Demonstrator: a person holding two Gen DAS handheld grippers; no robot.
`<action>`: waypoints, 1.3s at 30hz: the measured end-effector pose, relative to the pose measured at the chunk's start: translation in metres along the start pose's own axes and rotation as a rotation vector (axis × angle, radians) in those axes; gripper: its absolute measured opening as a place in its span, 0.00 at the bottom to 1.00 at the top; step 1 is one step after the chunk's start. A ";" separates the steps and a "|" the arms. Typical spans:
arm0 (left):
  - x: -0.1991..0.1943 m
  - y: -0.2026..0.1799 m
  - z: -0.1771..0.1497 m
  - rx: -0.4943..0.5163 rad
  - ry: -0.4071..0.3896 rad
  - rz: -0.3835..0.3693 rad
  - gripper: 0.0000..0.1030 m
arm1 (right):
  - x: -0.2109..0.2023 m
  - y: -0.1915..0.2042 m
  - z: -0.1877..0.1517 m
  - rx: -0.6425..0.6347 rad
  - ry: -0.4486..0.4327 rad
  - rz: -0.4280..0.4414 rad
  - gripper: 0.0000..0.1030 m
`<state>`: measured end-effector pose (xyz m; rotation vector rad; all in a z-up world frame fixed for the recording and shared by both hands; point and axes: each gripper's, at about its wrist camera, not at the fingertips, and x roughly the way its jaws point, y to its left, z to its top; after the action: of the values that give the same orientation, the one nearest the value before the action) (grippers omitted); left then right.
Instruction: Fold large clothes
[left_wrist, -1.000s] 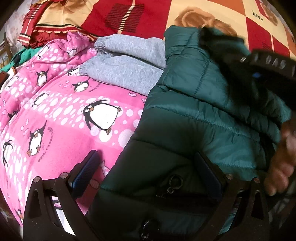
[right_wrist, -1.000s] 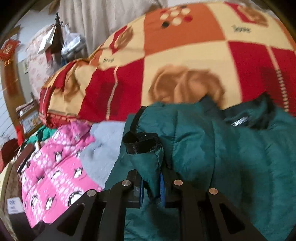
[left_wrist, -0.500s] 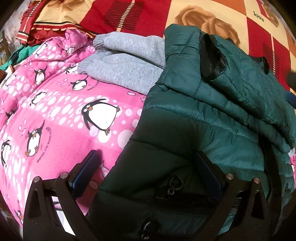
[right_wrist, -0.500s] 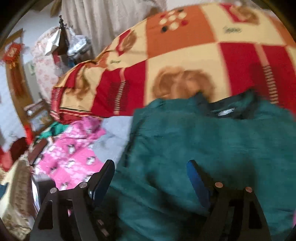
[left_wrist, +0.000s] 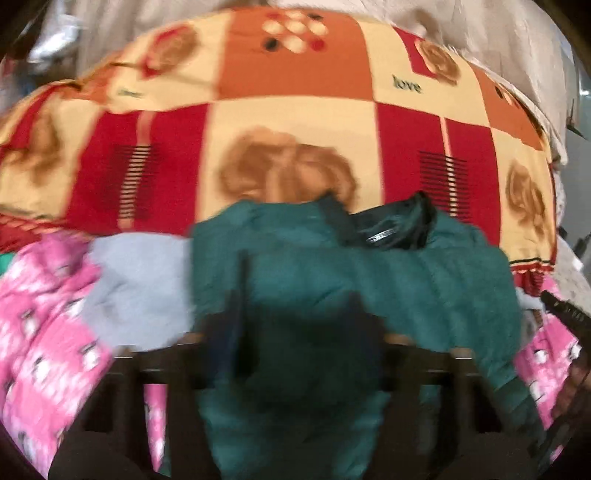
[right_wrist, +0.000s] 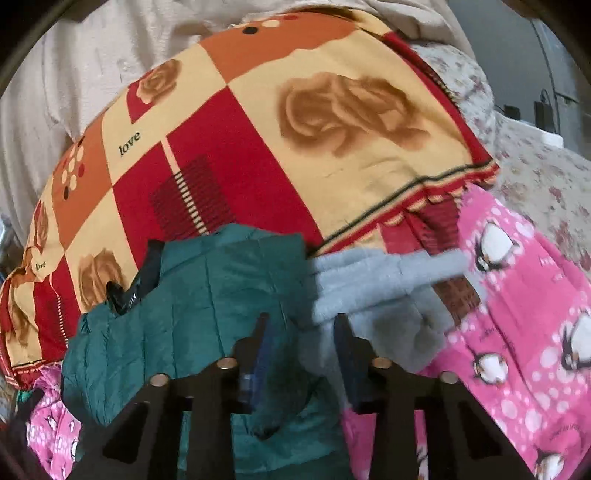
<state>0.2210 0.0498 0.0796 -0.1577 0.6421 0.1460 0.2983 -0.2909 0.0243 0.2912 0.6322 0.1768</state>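
Note:
A dark green puffer jacket (left_wrist: 406, 280) lies folded on the bed, its black collar (left_wrist: 391, 229) at the far side. My left gripper (left_wrist: 295, 332) has its fingers closed in on a fold of the jacket's near hem; the view is blurred. In the right wrist view the jacket (right_wrist: 192, 295) lies to the left and a grey sweatshirt (right_wrist: 373, 280) to the right. My right gripper (right_wrist: 301, 343) has its fingers part closed around jacket and grey fabric at the seam between them.
A pink penguin blanket (left_wrist: 44, 332) covers the bed; it also shows in the right wrist view (right_wrist: 517, 332). A red, orange and cream rose quilt (left_wrist: 295, 140) is piled behind. A beige curtain (right_wrist: 92, 74) hangs at the back.
Both grippers swung to new viewpoints. The right one let go of the jacket cuff, opened, then narrowed around fabric. The left fingers closed from wide open onto the jacket hem.

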 end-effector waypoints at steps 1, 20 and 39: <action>0.015 -0.001 0.008 0.003 0.019 0.006 0.38 | 0.001 0.007 0.003 -0.024 -0.004 0.014 0.22; 0.063 0.039 -0.034 -0.080 0.057 0.132 0.38 | 0.081 0.025 -0.025 -0.130 0.291 0.169 0.22; 0.084 0.040 -0.066 -0.073 0.085 0.085 0.40 | 0.137 0.019 -0.004 -0.113 0.194 0.040 0.22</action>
<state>0.2413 0.0837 -0.0273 -0.2075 0.7290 0.2456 0.4031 -0.2374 -0.0486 0.1787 0.8056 0.2803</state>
